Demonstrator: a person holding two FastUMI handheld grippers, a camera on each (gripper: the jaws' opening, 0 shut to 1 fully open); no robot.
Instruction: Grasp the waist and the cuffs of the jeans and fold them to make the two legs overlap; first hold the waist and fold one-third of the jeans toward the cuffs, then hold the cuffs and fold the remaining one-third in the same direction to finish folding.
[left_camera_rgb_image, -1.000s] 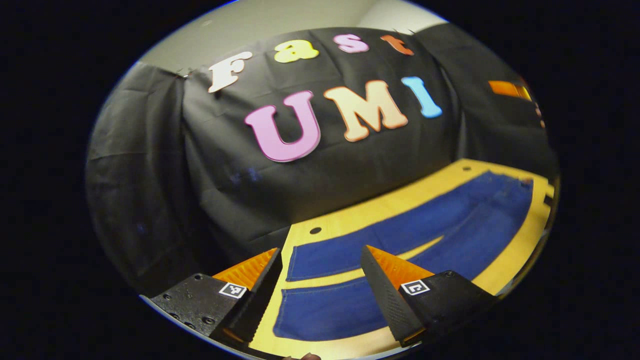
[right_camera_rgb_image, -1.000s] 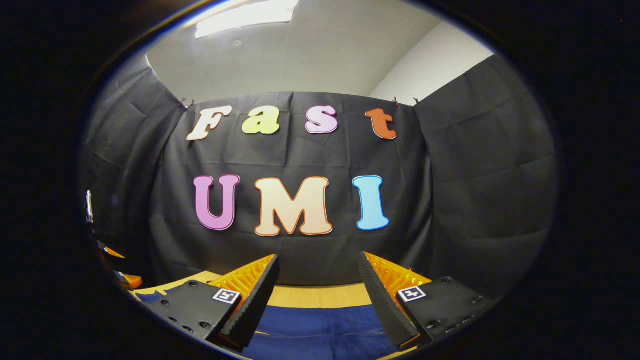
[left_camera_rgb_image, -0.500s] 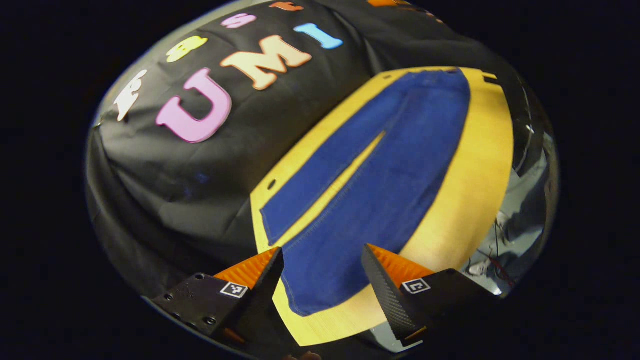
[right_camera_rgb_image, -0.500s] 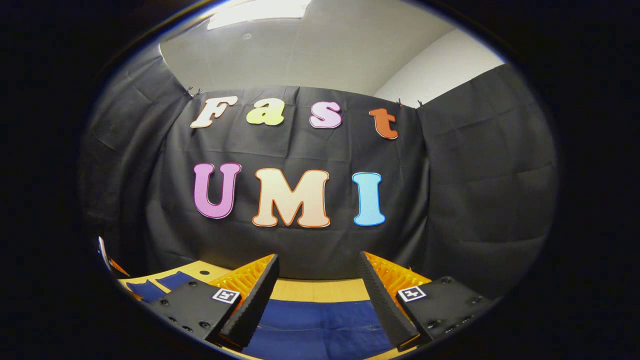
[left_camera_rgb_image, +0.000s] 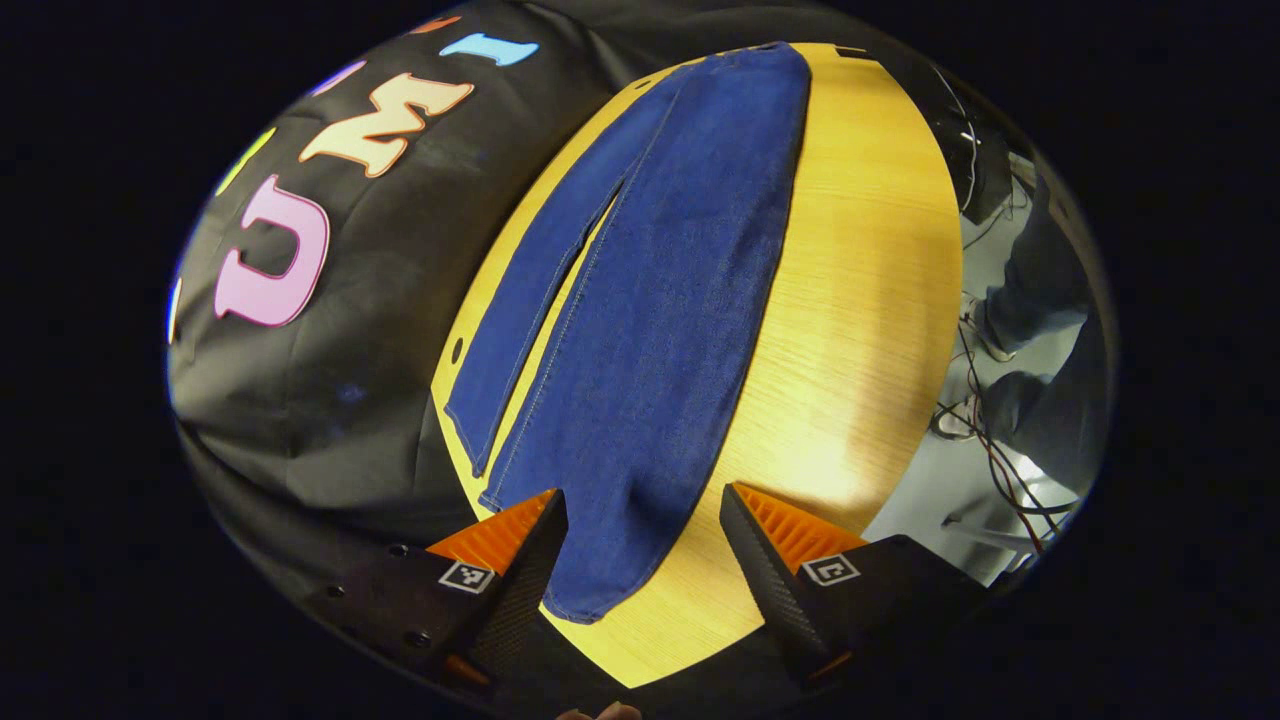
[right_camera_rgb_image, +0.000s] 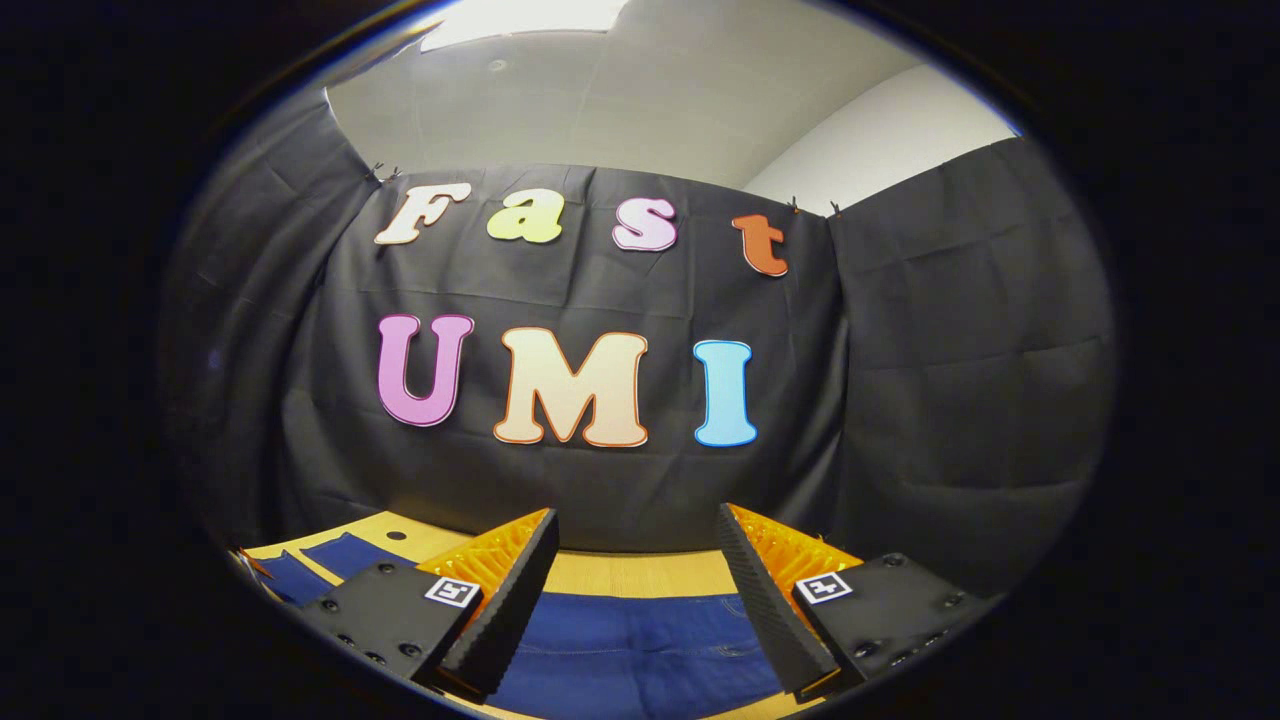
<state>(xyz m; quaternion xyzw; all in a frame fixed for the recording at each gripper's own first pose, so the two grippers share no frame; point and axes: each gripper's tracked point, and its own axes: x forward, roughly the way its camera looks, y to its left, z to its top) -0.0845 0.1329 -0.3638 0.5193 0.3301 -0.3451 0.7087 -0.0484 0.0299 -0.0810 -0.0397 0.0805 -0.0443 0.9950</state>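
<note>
Evidently nothing folded yet. Left gripper (left_camera_rgb_image: 640, 540) spread wide, fingers apart with no cloth between them, hovering over the cuff end of the jeans (left_camera_rgb_image: 650, 300) and pinching nothing. Nearer cuff (left_camera_rgb_image: 590, 590) lying flat between and just ahead of the fingertips, rounded hem on the wooden table (left_camera_rgb_image: 860, 300); farther cuff (left_camera_rgb_image: 470, 440) just beside it toward the booth wall, a thin sliver of tabletop showing between the two legs. Legs side by side, not overlapped, running long and flat away to the waist at the far end of the table. Right gripper (right_camera_rgb_image: 635, 600) likewise spread, empty, held above the wide waist part of the jeans (right_camera_rgb_image: 640, 650) in the right gripper view, pointed level toward the wall rather than down at the cloth; whether the fingertips touch the denim, cannot tell. Cuffs (right_camera_rgb_image: 320, 560) visible low at the left of that view. By judgement, very start of the task: both ends approached, neither grasped. Left to do: closing on cuff and waist, bringing one leg over the other, then the waist third folded toward the cuffs, then the cuff third folded over in the same direction. Beyond the table edge, floor with loose cables (left_camera_rgb_image: 985, 440).
</note>
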